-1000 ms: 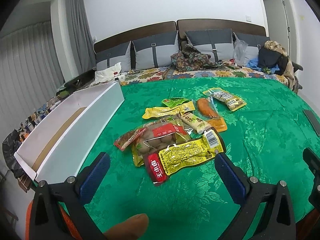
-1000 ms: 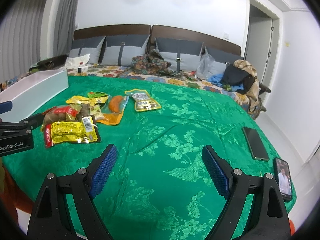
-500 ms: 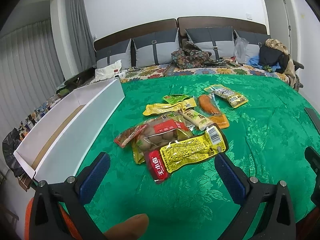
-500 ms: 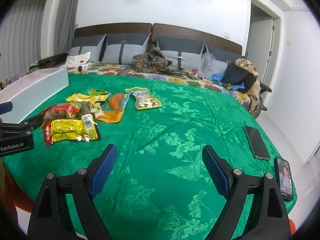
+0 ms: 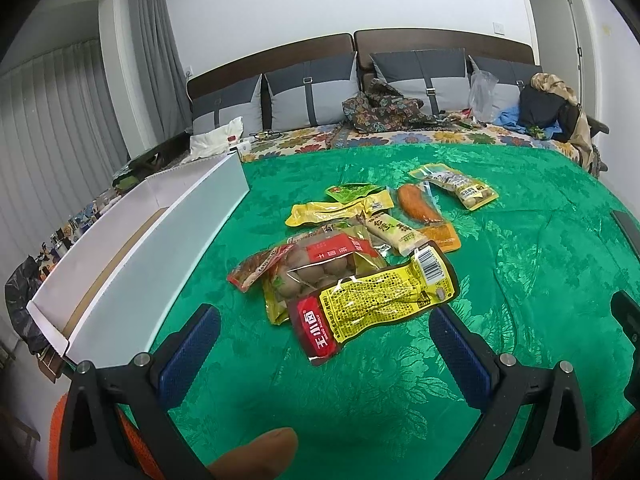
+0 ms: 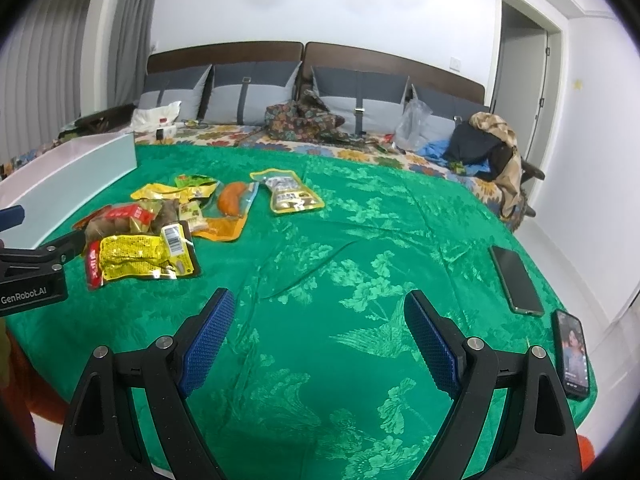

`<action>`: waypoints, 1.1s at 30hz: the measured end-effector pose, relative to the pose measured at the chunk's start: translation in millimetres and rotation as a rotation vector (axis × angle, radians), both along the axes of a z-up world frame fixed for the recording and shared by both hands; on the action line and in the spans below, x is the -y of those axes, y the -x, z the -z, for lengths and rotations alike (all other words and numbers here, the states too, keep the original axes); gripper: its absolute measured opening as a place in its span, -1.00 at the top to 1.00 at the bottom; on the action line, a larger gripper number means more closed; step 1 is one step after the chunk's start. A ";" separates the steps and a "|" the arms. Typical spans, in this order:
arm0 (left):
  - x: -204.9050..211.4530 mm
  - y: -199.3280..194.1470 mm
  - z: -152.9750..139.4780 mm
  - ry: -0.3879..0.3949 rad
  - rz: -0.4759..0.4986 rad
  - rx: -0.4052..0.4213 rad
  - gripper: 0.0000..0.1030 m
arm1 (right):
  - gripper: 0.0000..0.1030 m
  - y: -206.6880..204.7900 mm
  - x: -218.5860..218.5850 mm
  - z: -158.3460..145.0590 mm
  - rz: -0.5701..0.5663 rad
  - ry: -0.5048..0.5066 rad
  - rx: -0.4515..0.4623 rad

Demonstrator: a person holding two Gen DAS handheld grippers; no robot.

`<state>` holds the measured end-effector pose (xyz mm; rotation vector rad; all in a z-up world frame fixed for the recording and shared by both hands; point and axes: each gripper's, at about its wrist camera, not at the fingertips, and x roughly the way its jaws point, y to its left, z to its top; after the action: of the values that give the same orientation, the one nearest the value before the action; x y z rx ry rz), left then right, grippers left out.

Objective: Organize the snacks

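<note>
Several snack packets lie in a loose pile on the green bedspread [image 5: 540, 264]. Nearest is a yellow and red packet [image 5: 372, 300], overlapping a clear bag of brown balls [image 5: 320, 268]. Behind them lie a yellow pouch [image 5: 336, 210], a small green packet [image 5: 352, 190], an orange sausage pack [image 5: 420, 206] and a yellow nut packet [image 5: 460, 188]. My left gripper [image 5: 324, 350] hovers open just short of the yellow and red packet. My right gripper [image 6: 318, 336] is open over bare bedspread, right of the pile [image 6: 140, 256]. A long white box [image 5: 132, 248] stands open at the left.
Two phones [image 6: 516, 280] [image 6: 572, 354] lie near the bed's right edge. Pillows, a patterned cloth bundle [image 5: 384, 106] and clothes line the headboard end. A thumb [image 5: 256, 456] shows at the bottom of the left wrist view. The left gripper's body [image 6: 32, 276] enters the right view's left edge.
The left gripper has crept slightly nearer to the snack pile. The right view has shifted a little forward. Both stay open, and no packet has moved.
</note>
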<state>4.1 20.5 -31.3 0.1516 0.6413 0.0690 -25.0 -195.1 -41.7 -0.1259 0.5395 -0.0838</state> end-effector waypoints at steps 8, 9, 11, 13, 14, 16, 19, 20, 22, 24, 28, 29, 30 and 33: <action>1.0 -0.6 1.2 -0.004 0.000 -0.004 -1.00 | -0.73 -0.4 2.0 0.7 0.002 -0.004 -0.002; 1.4 -0.6 1.7 -0.004 0.000 -0.004 -1.00 | -0.73 -0.4 2.1 0.8 0.002 -0.005 -0.003; 1.7 -0.9 2.2 -0.005 0.001 -0.005 -1.00 | -0.73 -0.4 2.1 0.8 0.003 -0.006 -0.003; 1.7 -0.9 2.3 -0.006 0.000 -0.005 -1.00 | -0.73 -0.7 2.5 1.0 0.004 -0.008 -0.006; 1.7 -0.9 2.7 -0.006 0.000 -0.005 -1.00 | -0.73 -1.1 2.8 1.4 0.005 -0.008 -0.007; 2.1 -0.9 2.7 -0.005 0.000 -0.005 -1.00 | -0.73 -1.3 3.7 1.6 0.005 -0.009 -0.009; 2.1 -0.8 3.0 -0.006 0.000 -0.005 -1.00 | -0.73 -1.3 3.8 1.4 0.005 -0.009 -0.007; 2.1 -0.9 3.0 -0.005 0.000 -0.005 -1.00 | -0.73 -1.3 3.8 1.4 0.005 -0.009 -0.008; 2.1 -0.9 2.7 -0.006 0.001 -0.005 -1.00 | -0.73 -1.3 3.8 1.5 0.004 -0.009 -0.008; 2.0 -0.9 2.7 -0.007 0.001 -0.004 -1.00 | -0.73 -1.4 3.8 1.5 0.005 -0.009 -0.010; 2.0 -1.0 2.6 -0.006 0.001 -0.005 -1.00 | -0.73 -1.3 3.8 1.5 0.006 -0.010 -0.008; 2.0 -1.0 2.7 -0.006 0.000 -0.006 -1.00 | -0.73 -1.2 3.9 1.4 0.005 -0.010 -0.008; 2.1 -0.9 2.6 -0.006 0.000 -0.005 -1.00 | -0.73 -1.2 3.9 1.5 0.005 -0.010 -0.009; 2.1 -1.0 2.6 -0.006 0.001 -0.005 -1.00 | -0.73 -1.3 3.9 1.5 0.005 -0.010 -0.009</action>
<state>5.1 18.4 -33.9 0.1583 0.6456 0.0700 -23.7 -199.0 -43.2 -0.1154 0.5490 -0.0853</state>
